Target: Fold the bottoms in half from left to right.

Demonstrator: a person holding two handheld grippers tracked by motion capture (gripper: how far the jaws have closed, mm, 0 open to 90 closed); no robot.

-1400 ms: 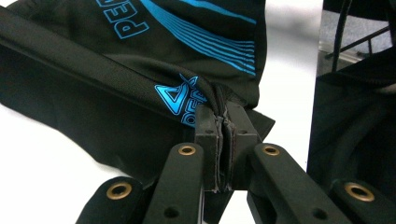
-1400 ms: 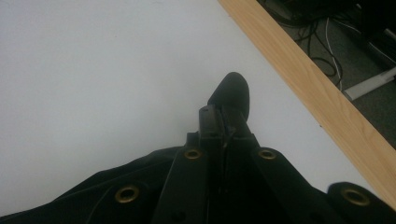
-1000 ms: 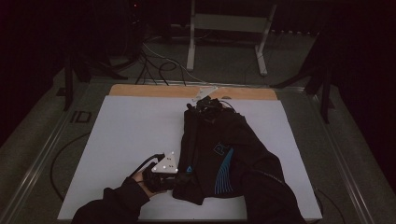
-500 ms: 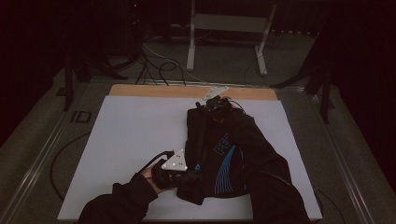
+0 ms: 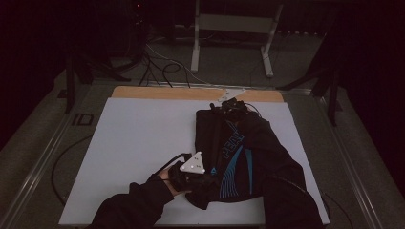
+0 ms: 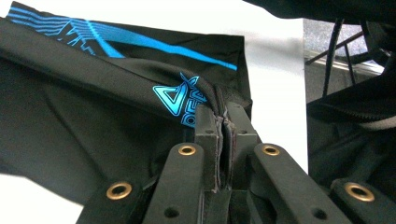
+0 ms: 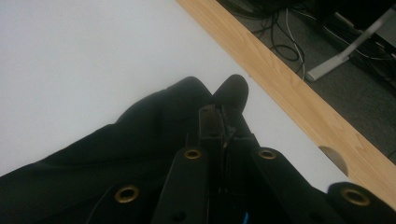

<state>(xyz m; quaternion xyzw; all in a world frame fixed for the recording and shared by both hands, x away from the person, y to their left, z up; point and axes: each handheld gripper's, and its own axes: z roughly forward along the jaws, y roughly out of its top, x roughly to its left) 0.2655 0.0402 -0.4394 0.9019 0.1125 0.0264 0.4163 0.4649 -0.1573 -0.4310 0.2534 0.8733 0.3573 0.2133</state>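
Note:
A black garment with blue lettering and stripes lies stretched from near to far on the white table top, right of centre. My left gripper, under its grey three-cornered plate, is shut on the garment's near edge. In the left gripper view the jaws pinch a fold of the cloth beside a blue triangle logo, at the left gripper. My right gripper is shut on the far end. There the black fabric bunches around the closed right gripper. Dark sleeves cover both forearms.
A wooden strip borders the table's far edge and runs close behind the right gripper as the wooden strip. Beyond it are loose cables and a white metal stand on the floor. Metal rails flank the table.
Both grippers have slid to the right across the table, dragging the garment with them. Both stay shut on the cloth.

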